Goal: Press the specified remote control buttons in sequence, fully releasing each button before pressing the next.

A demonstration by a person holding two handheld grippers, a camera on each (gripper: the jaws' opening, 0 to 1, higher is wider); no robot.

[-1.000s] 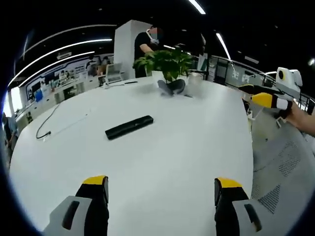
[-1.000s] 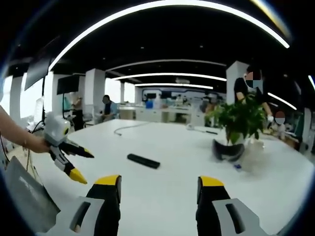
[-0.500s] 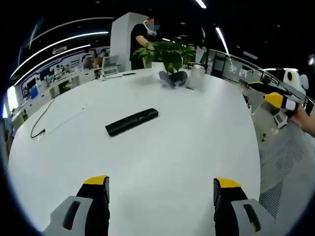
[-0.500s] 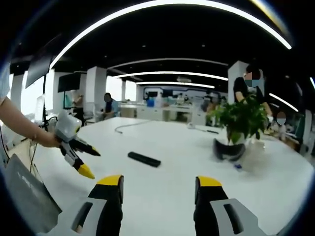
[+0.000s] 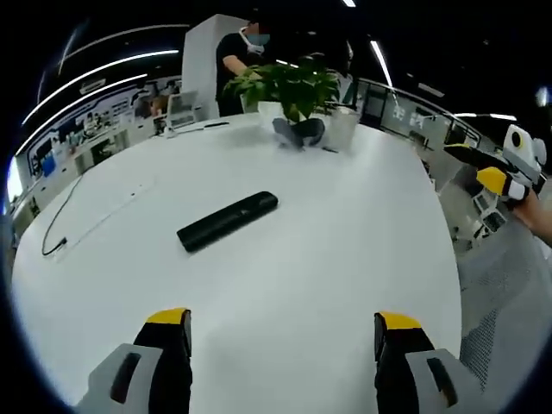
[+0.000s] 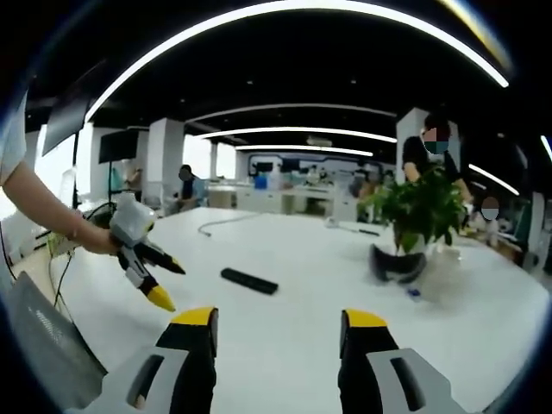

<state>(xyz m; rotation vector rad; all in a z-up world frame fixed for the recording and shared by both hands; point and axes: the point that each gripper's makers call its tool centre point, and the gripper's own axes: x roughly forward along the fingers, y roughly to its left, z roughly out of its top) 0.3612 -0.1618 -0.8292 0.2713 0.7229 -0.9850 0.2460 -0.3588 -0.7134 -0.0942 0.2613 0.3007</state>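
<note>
Pressing has not begun, I judge: remote (image 5: 227, 221) lies untouched mid-tabletop (image 5: 345, 259), far from both claws (left claw (image 5: 283, 332) wide, right claw (image 6: 280, 332) wide, both empty); every button press remains.

Remote control (image 5: 228, 221) buttons too small to tell; cable (image 5: 82, 220) end cut off

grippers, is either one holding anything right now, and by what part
Nothing is held. The left gripper and right gripper are both open over the bare table; the remote lies untouched ahead.
</note>
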